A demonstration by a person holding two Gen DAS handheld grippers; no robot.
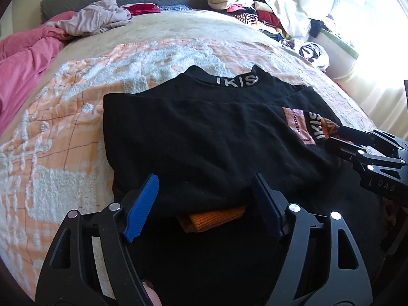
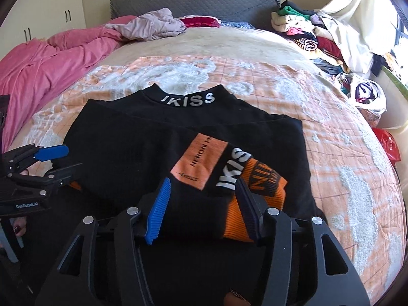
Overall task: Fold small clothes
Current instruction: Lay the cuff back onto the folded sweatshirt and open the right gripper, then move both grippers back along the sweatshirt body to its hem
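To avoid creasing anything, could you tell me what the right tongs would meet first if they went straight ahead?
Probably the black top, at its orange ribbed cuff between the open right tongs; depth is uncertain.

Bed [image 2: 255, 48] being covered by orange-and-white textured blanket [image 2: 331, 137]. Folded black top [image 2: 132, 148] being carried at near centre. Pink quilt [image 2: 51, 58] being bunched far left, mauve garment [image 2: 153, 23] beside it. Stacked clothes pile [image 2: 306, 35] being kept far right.
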